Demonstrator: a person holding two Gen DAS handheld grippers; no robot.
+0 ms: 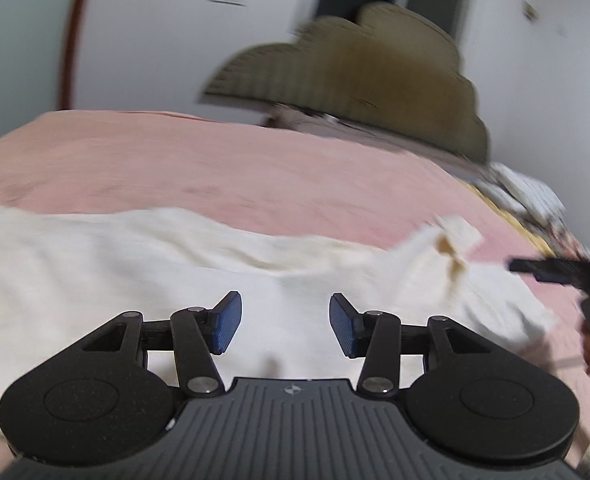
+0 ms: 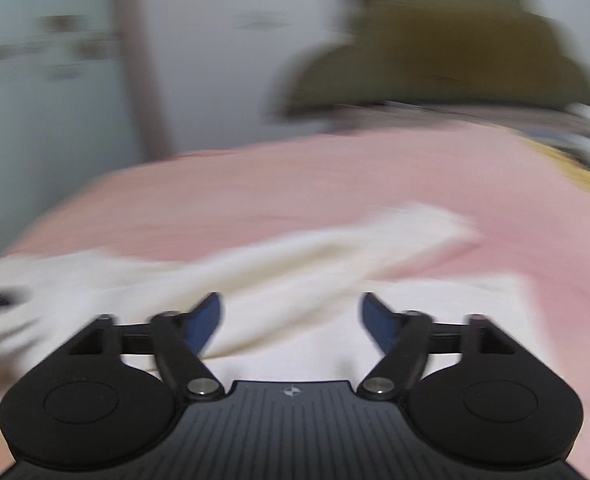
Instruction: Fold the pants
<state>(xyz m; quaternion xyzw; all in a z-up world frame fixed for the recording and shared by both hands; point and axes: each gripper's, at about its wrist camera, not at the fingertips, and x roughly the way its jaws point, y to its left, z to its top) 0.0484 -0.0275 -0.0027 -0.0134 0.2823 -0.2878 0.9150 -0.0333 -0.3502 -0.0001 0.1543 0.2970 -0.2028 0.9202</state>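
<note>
- The left gripper [image 1: 285, 322] hovers over the cream pants [image 1: 143, 276]; its blue pads [image 1: 227, 322] stand apart with nothing between them.
- The right gripper [image 2: 291, 324] is spread wide, empty.
- The pants lie on the pink bedspread [image 1: 223, 168], running from 9 o'clock to 3 o'clock.
- A brown cushion [image 1: 367, 76] sits at 12 o'clock.

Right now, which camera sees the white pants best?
The left wrist view: the white pants look fairly sharp there, with creases and one end showing. In the right wrist view the same pants are only a blurry streak on the pink bedspread.
</note>
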